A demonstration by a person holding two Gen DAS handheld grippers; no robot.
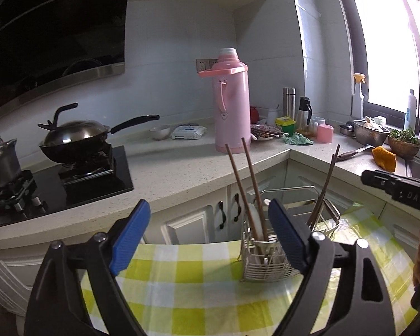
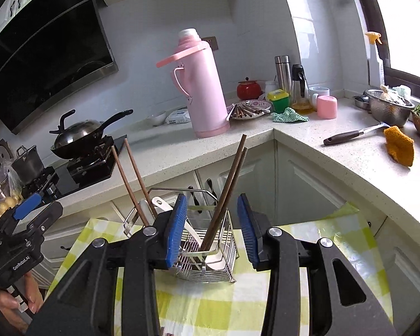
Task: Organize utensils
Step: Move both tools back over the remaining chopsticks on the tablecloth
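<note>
walls: pale tile (image 1: 182,28) | window (image 1: 392,42): bright daylight | cabinets (image 2: 308,182): white

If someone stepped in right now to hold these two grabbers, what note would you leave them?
Left tool: open, holding nothing.
Right tool: open, holding nothing; the pads stand clear of the chopsticks.
The wire caddy stands on the checked cloth. One chopstick pair and a white spoon are in one compartment, another pair and a spoon in the other.
Done: those are sorted.
Left: possibly the utensils on the plate by the pink thermos.
</note>
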